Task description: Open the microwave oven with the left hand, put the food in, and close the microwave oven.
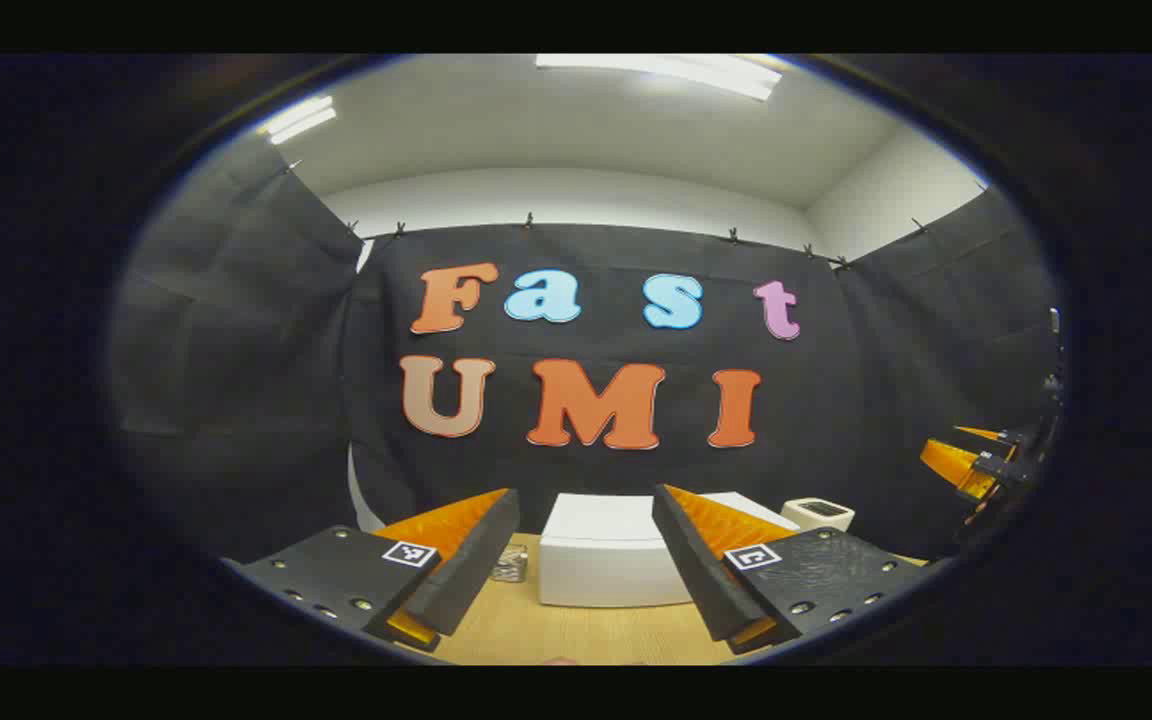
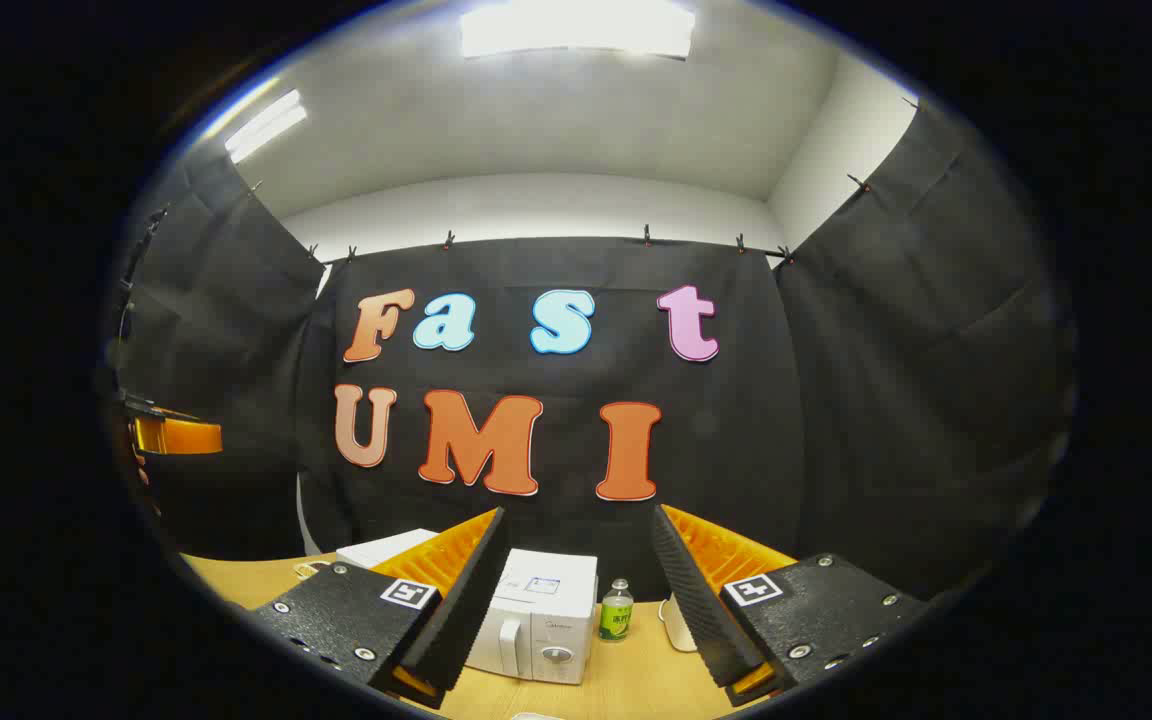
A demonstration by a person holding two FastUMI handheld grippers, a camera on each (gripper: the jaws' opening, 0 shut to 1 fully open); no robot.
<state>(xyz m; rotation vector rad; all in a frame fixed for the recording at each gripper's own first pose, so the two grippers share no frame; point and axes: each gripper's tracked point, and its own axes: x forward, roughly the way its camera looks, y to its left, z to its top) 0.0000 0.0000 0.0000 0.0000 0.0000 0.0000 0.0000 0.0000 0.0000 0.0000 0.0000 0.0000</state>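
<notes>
Black cloth walls enclose a pale wooden counter (image 2: 626,685). Low in the right gripper view, a white boxy microwave oven (image 2: 541,620) sits between the right gripper's (image 2: 576,590) wide-open, empty fingers (image 2: 456,600). The left gripper (image 1: 586,560) is likewise spread and empty.

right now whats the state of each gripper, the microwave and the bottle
left gripper: open, holding nothing, held above the wooden table
right gripper: open, holding nothing
small white microwave oven: door closed, upright on the table
small green-labelled bottle: upright, cap on, beside the microwave
</notes>
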